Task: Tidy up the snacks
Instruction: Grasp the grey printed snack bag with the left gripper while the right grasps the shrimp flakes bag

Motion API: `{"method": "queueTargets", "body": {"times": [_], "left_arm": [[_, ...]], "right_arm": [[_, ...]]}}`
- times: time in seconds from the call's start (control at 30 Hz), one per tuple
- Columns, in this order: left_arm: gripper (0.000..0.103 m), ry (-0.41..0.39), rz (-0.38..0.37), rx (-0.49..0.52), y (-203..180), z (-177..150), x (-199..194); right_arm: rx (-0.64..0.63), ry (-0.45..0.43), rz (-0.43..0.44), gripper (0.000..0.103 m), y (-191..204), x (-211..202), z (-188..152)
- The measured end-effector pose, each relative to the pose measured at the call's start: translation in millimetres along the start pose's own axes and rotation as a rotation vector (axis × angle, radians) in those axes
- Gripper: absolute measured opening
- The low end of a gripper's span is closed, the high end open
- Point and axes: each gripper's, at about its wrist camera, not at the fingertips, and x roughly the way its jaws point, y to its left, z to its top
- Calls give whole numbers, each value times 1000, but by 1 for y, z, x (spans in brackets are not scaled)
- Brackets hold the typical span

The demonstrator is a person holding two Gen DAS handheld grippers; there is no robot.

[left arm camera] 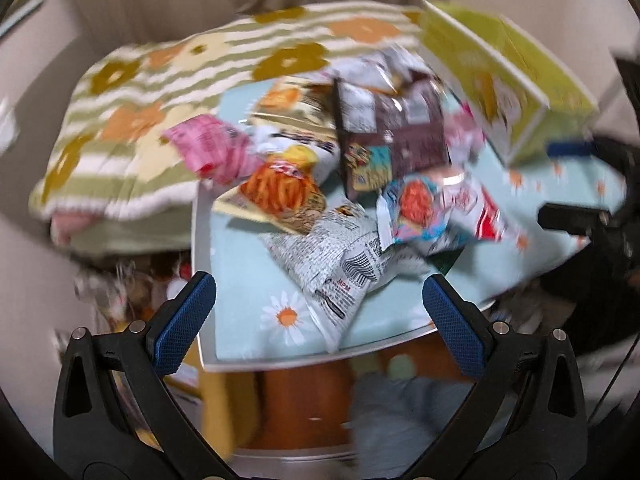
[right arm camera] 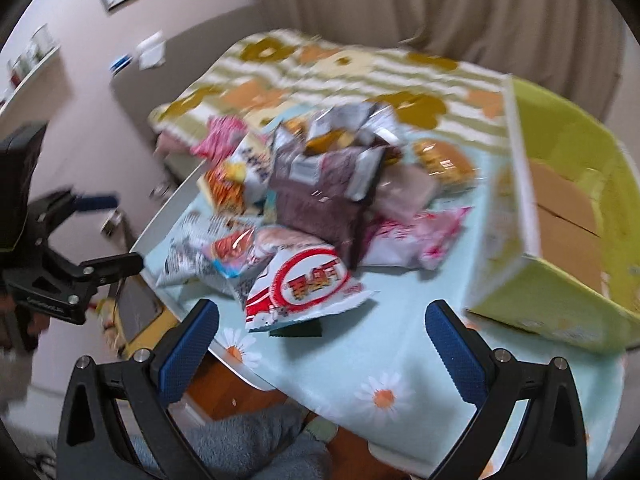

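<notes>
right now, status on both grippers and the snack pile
Left gripper open, empty, short of table edge. Right gripper open, empty. Snack pile loose on the table, yellow-green box open beside it. Nothing blocking.

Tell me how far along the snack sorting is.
Barely begun. Done: nothing; the yellow-green box shows only its cardboard bottom. In hand: nothing; left hand-held gripper and right hand-held gripper are both open. Left: the whole snack pile on the table.

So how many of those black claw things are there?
2: the left gripper, open, at the table's near corner; the right gripper, open, facing the snack pile. None seem hidden.
</notes>
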Motion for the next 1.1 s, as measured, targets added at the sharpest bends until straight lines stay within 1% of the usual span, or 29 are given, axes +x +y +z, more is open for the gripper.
{"method": "queueTargets", "body": {"times": [0.1,0.13,0.23,0.27,0.4,0.53,0.7,0.77,0.83,0.87,0.9,1.03,1.1], "left_arm": [[103,24,8,184,-9,5,19],[103,36,6,243,-13,8,27],[103,59,-9,340,-20,14,42],[103,72,-25,369,-22,16,49],[103,119,-54,435,-28,15,71],[103,134,-54,467,-32,13,88],[103,159,-74,489,-36,12,105],[100,173,-72,501,-39,9,110],[79,187,-79,514,-43,3,114],[77,192,-86,516,-44,0,115],[71,192,-96,511,-44,-1,114],[65,195,-105,486,-45,0,111],[64,198,-109,472,-42,2,109]], "right_arm": [[-48,52,35,102,2,20,6],[-72,73,61,102,3,28,10],[-125,124,94,102,3,47,18],[-133,138,103,102,2,52,20],[-135,176,138,102,-2,75,26],[-128,204,152,103,-4,94,30],[-119,241,185,102,-10,110,36],[-109,253,205,99,-10,116,38],[-101,253,214,97,-10,118,39],[-99,249,220,96,-11,118,40],[-99,245,221,93,-11,117,40],[-97,230,220,84,-12,109,43],[-103,229,219,81,-11,104,43]]}}
